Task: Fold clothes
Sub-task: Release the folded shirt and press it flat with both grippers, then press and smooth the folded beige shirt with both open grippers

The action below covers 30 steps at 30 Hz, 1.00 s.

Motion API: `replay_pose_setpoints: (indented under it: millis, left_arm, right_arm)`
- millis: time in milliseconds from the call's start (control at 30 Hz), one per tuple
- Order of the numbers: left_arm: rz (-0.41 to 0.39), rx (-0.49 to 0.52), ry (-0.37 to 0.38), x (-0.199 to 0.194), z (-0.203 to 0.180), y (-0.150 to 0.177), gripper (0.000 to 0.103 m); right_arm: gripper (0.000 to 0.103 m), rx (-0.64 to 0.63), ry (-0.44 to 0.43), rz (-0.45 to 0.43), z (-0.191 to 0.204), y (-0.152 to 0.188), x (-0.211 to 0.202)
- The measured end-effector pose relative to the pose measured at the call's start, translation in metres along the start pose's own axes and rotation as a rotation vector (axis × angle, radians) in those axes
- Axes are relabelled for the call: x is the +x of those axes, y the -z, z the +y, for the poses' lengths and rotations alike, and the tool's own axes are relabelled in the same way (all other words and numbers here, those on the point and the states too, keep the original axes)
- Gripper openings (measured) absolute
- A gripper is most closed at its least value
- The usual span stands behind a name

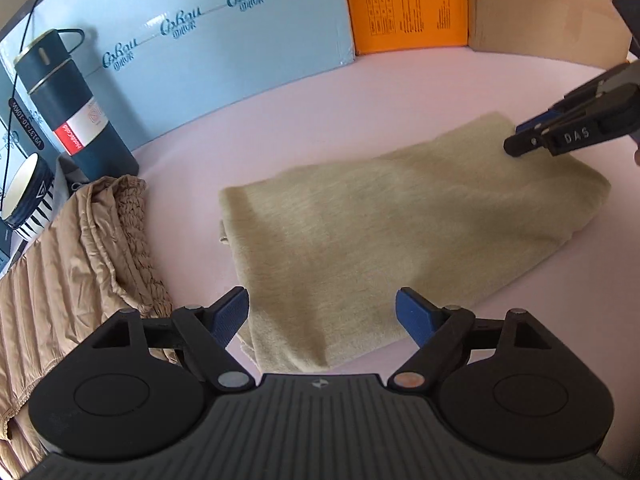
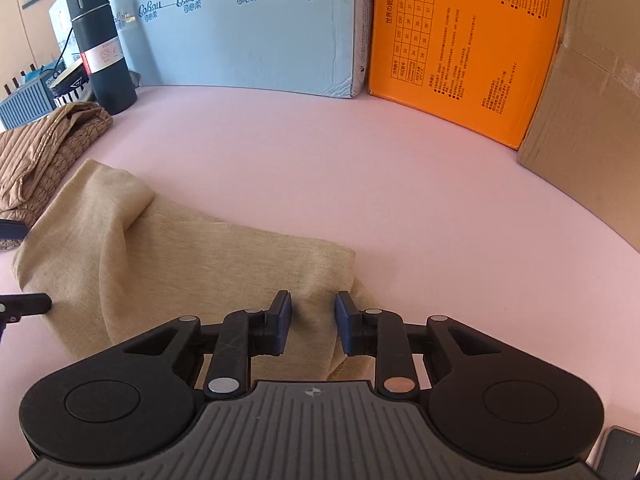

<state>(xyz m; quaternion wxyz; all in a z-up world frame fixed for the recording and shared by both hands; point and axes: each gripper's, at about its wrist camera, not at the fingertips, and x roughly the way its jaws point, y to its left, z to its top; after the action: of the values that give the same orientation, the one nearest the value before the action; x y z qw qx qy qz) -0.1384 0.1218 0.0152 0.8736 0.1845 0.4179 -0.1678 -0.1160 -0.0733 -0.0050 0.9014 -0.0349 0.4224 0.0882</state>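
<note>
A folded beige knit garment (image 1: 384,232) lies flat on the pink table surface (image 1: 400,88), roughly at the centre of the work area.

Left wrist view: the left gripper (image 1: 322,312) hovers over the near edge of the beige garment with its jaws spread wide; the blue pads (image 1: 230,314) hold nothing. This view alone shows the right gripper (image 1: 520,138) from the side, entering from the right with its tips resting on or just above the far right corner of the garment. From this angle its fingers appear close together, and it cannot be told whether they pinch the cloth. A crumpled tan pleated garment (image 1: 80,248) lies to the left, just beside the beige one. Behind it stand a dark thermos flask (image 1: 72,96) and a striped cup (image 1: 30,196), close to each other.

Right wrist view: the jaws of the right gripper (image 2: 311,322) stand partly apart over the garment's edge, with cloth visible between the pads but no clear contact. The fabric here shows a raised fold toward the left. Black finger parts, apparently of the left gripper (image 2: 24,304), show at the left margin.

Both views show a light blue carton (image 2: 248,36), an orange box (image 2: 464,48) and a brown cardboard box (image 2: 592,128) lining the far edge of the table.
</note>
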Motion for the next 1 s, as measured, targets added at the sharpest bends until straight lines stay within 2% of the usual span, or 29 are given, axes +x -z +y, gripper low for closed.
replay_pose_setpoints:
  millis: [33,167,233,333,367,400,433,467,500,700,733,800,900,1000]
  left_arm:
    - [0.013,-0.003,-0.006,0.004,-0.002,0.002,0.085]
    - [0.044,-0.090,0.021,0.009,0.009,0.007,0.088]
    - [0.056,-0.132,0.031,0.011,0.015,0.010,0.092]
    - [0.067,-0.172,0.036,0.013,0.017,0.012,0.095]
    - [0.068,-0.177,0.036,0.013,0.017,0.013,0.095]
    - [0.068,-0.175,0.033,0.013,0.016,0.013,0.095]
    - [0.068,-0.172,0.027,0.013,0.015,0.013,0.097]
    - [0.070,-0.171,0.020,0.014,0.015,0.013,0.102]
    - [0.073,-0.172,0.013,0.015,0.015,0.012,0.103]
    - [0.082,-0.173,0.014,0.015,0.015,0.011,0.103]
    - [0.082,-0.173,0.013,0.015,0.015,0.011,0.103]
    - [0.083,-0.172,0.012,0.015,0.015,0.011,0.103]
    - [0.084,-0.172,0.010,0.015,0.015,0.010,0.103]
    - [0.085,-0.171,0.008,0.015,0.015,0.010,0.103]
  right_arm:
    - [0.016,-0.014,-0.003,-0.005,-0.001,0.001,-0.001]
    - [0.006,-0.063,0.012,-0.052,-0.003,0.002,-0.011]
    - [0.005,-0.079,0.056,-0.052,-0.009,0.002,-0.013]
    - [0.005,-0.025,0.151,-0.026,-0.033,0.005,-0.014]
    - [0.005,-0.004,0.135,-0.049,-0.037,0.004,-0.019]
    - [0.008,0.017,0.119,-0.073,-0.041,0.003,-0.025]
    - [0.009,0.040,0.056,-0.092,-0.043,0.002,-0.028]
    - [0.022,0.066,-0.019,-0.105,-0.044,0.000,-0.029]
    - [0.041,0.092,-0.094,-0.118,-0.045,-0.002,-0.029]
    - [0.043,0.077,-0.129,-0.060,-0.036,-0.014,0.006]
    - [0.040,0.083,-0.137,-0.051,-0.036,-0.015,0.012]
    - [0.008,0.053,-0.131,-0.056,-0.029,-0.016,0.014]
    - [0.006,-0.053,-0.123,-0.112,-0.014,-0.018,0.002]
    - [0.005,-0.142,-0.019,-0.104,-0.013,-0.019,-0.001]
